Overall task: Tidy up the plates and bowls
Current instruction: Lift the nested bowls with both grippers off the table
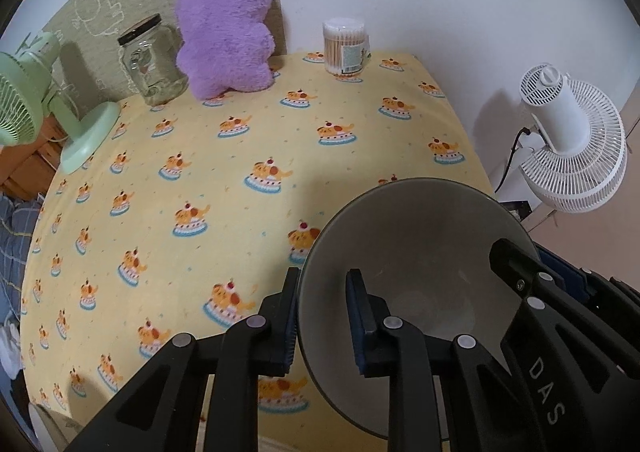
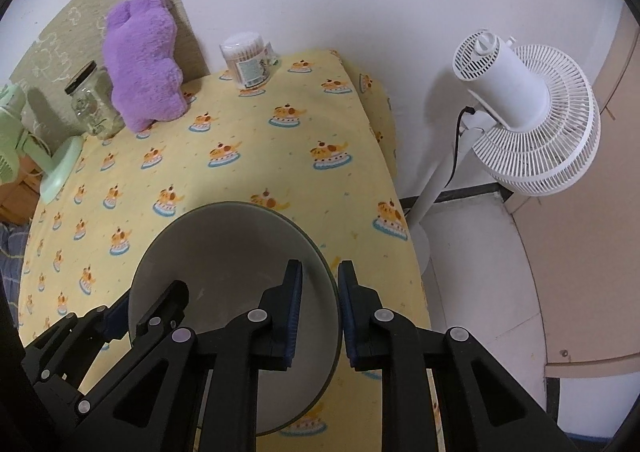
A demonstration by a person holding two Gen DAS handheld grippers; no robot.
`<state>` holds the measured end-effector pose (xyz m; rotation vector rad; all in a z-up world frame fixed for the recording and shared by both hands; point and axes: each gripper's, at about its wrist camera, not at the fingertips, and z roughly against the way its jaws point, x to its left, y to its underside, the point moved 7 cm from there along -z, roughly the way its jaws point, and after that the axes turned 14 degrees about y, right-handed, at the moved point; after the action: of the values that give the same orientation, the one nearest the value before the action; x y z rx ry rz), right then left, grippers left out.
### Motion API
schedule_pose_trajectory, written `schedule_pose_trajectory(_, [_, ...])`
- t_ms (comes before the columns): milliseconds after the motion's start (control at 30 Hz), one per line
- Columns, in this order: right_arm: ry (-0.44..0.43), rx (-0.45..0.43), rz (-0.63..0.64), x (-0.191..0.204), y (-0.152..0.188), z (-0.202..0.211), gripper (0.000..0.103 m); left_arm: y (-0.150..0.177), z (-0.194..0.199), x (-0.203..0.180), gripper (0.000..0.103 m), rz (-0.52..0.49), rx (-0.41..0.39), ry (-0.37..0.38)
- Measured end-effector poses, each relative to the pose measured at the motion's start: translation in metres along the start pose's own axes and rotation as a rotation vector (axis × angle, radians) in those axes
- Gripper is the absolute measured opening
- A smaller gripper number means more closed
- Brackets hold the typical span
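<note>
A single grey bowl [image 1: 420, 236] [image 2: 232, 252] sits over the near right part of the yellow patterned tablecloth [image 1: 224, 179] [image 2: 240, 155]. My left gripper [image 1: 324, 320] is shut on the bowl's left rim, one pad outside and one inside. My right gripper [image 2: 320, 308] is shut on the opposite, right rim in the same way. Each gripper also shows in the other's view: the right gripper [image 1: 516, 264] at the bowl's far side, the left gripper [image 2: 160, 312] at lower left. The bowl is empty. Whether it touches the cloth I cannot tell.
Along the table's back edge stand a green desk fan [image 1: 24, 103] [image 2: 12, 139], a glass jar [image 1: 150, 59] [image 2: 94, 103], a purple plush [image 1: 228, 23] [image 2: 142, 59] and a tub of cotton swabs [image 1: 346, 45] [image 2: 250, 59]. A white pedestal fan [image 1: 572, 143] [image 2: 524, 111] stands on the floor beyond the table's right edge.
</note>
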<state>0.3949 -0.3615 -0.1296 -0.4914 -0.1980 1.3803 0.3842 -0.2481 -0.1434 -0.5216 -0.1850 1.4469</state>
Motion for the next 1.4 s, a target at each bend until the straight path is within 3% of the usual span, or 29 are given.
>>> schedule_pose_trajectory(600, [0.017,-0.07,-0.004,0.033,0.034,0.089,0.022,0.027,0.081,0.031,0.02,0.002,-0.053,0.025])
schedule_pose_trajectory(1400, [0.051,-0.153,-0.034,0.133,0.097,0.209,0.022,0.076,0.194,0.135,0.02,-0.041,-0.131,0.065])
